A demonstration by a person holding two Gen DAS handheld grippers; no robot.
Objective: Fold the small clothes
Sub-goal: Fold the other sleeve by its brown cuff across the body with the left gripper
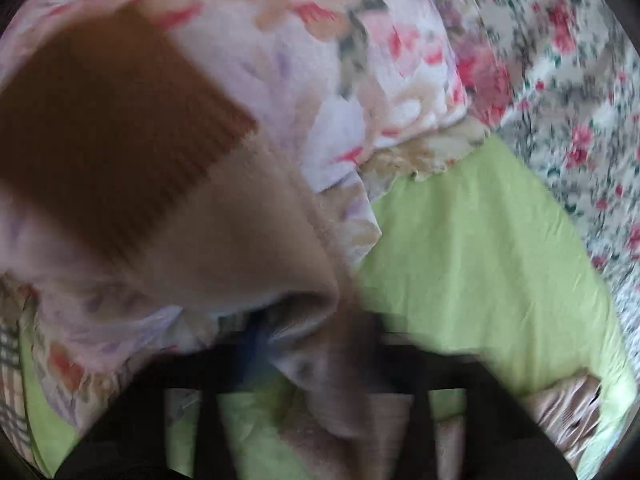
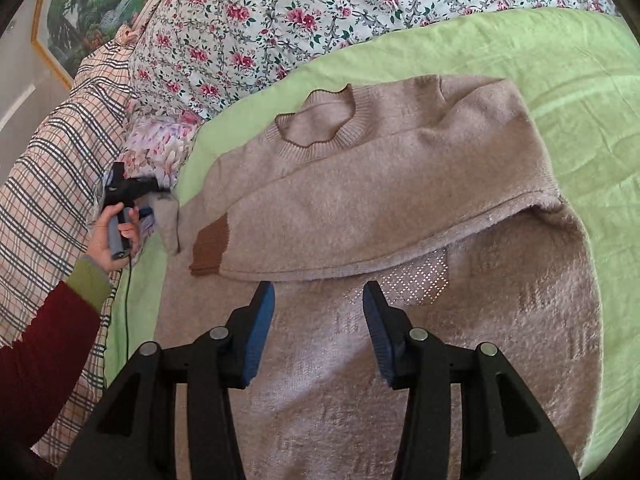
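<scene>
Right wrist view: the sweater (image 2: 400,208) lies on the green sheet (image 2: 560,80) of the bed, one sleeve folded across. Right tool (image 2: 318,300) is spread above it. Left tool (image 2: 150,204) pinches the other sleeve (image 1: 248,248).

Your sweater (image 2: 400,208) is a soft beige-taupe knit with a darker brown cuff (image 2: 210,246), thin brown edging at its collar (image 2: 316,120), and a pale diamond grid on its front. It lies on a plain lime-green sheet (image 2: 560,80). At twelve o'clock is a white quilt (image 2: 320,4) with pink roses and dark green leaves; at nine o'clock, a cream plaid cloth (image 2: 60,168) lined navy and red. Your right gripper (image 2: 319,296) is black with blue pads (image 2: 260,332). Your sleeve (image 2: 40,360) is maroon, with an olive-green cuff.
</scene>
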